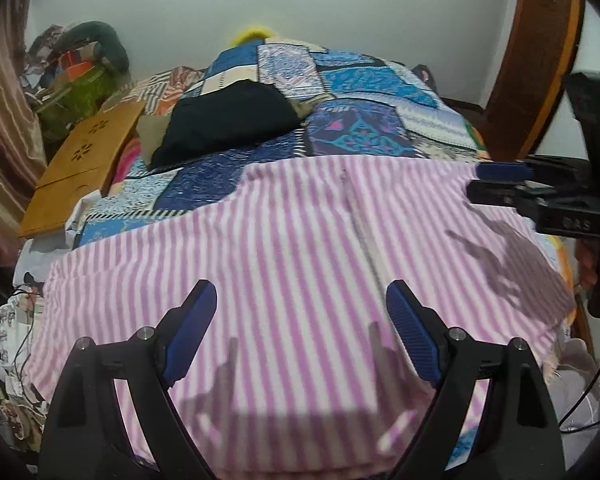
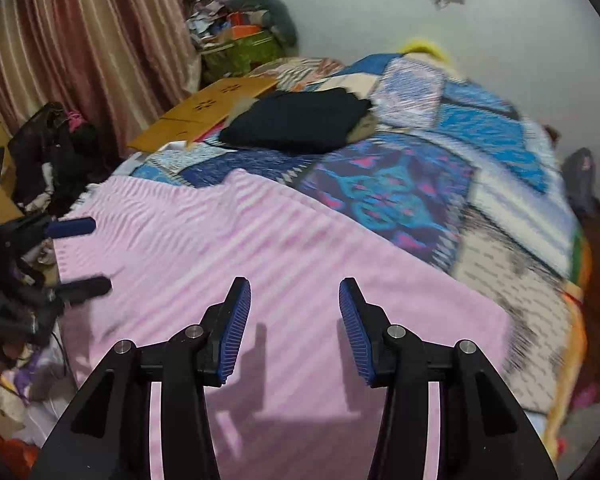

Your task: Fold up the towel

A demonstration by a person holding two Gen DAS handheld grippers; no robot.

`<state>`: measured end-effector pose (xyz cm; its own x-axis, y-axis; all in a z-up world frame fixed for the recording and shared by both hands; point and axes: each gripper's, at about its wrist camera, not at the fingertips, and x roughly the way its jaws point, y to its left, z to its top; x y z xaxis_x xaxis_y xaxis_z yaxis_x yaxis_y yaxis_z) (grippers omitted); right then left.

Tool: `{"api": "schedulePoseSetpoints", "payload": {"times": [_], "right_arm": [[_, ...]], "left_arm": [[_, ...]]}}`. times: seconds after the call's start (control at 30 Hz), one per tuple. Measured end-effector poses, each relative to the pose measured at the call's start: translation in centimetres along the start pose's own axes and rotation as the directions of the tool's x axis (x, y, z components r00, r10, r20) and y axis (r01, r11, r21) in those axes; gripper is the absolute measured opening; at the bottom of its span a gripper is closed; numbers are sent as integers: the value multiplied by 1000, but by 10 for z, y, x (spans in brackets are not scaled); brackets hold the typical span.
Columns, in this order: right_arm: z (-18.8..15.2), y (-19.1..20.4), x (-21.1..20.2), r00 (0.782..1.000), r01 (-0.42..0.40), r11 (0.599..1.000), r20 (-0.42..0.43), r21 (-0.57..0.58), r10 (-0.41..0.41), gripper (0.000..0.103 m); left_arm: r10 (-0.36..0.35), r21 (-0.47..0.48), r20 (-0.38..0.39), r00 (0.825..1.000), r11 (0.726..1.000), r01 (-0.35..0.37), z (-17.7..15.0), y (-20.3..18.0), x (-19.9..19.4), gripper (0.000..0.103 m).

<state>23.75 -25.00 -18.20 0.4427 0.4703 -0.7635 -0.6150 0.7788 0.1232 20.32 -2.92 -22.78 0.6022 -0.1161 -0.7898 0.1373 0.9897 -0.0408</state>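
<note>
On the patchwork quilt (image 1: 364, 80), a fuzzy pink-striped towel (image 1: 284, 264) lies flat; left gripper (image 1: 300, 332) and right gripper (image 2: 295, 328) hover above it, ribbed jaws spread wide, empty.

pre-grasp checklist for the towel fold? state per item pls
1. Towel spread on the bed: ok, though its far edge is wavy.
2. Left gripper open, empty: ok.
3. Right gripper open, empty: ok.
4. Grippers apart, no clash: ok.
5. Black cloth off the towel: ok.
6. Near towel edge and corners visible for grasping: cannot tell, hidden below the grippers.
</note>
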Motion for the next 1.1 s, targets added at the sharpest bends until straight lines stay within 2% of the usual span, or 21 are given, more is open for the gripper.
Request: {"api": "schedulePoseSetpoints", "payload": {"times": [0.13,0.17,0.2,0.23,0.3,0.33,0.47,0.57,0.73,0.87,0.97,1.07,1.1], "right_arm": [[-35,-14,-41,998,64,996,21,60,-66,50],[-43,-18,-49,997,74,994,23,83,-76,50],[-52,-22,-55,996,80,991,23,107,-83,50],[-58,-24,-58,996,84,989,22,123,-87,50],[-74,-27,-62,996,88,984,14,158,-92,50],[-81,-28,-62,996,84,981,7,175,-87,50],[-108,-33,-55,998,62,969,-27,239,-57,50],[-124,-36,-46,998,47,962,-60,268,-32,50],[-140,-38,-47,998,36,962,-66,270,-19,50],[-149,-37,-49,996,44,963,-82,267,-23,49],[-140,-35,-56,994,79,960,-88,269,-57,50],[-126,-28,-68,995,96,964,-39,249,-89,50],[-116,-23,-74,996,91,967,-10,238,-92,50]], "left_arm": [[-78,-3,-34,996,997,78,-10,-21,0,87],[-92,-8,-46,995,996,92,-14,-25,1,84],[-98,-13,-52,994,995,97,-17,-28,2,76],[-96,-15,-60,994,995,96,-21,-32,4,72],[-101,-8,-95,990,995,101,-30,-42,10,53],[-108,-10,-102,989,994,107,-34,-45,12,49],[-120,-13,-89,989,993,120,-37,-56,6,22],[-99,17,-85,991,995,101,-37,-64,0,13],[-76,39,-79,994,996,79,-42,-63,-10,8],[-16,82,-64,998,996,21,-54,-65,-14,7],[-8,69,-49,999,998,12,-58,-59,-18,7],[33,41,-15,999,999,-32,-55,-41,-29,10],[43,27,-7,999,999,-43,-55,-34,-33,15]]}}
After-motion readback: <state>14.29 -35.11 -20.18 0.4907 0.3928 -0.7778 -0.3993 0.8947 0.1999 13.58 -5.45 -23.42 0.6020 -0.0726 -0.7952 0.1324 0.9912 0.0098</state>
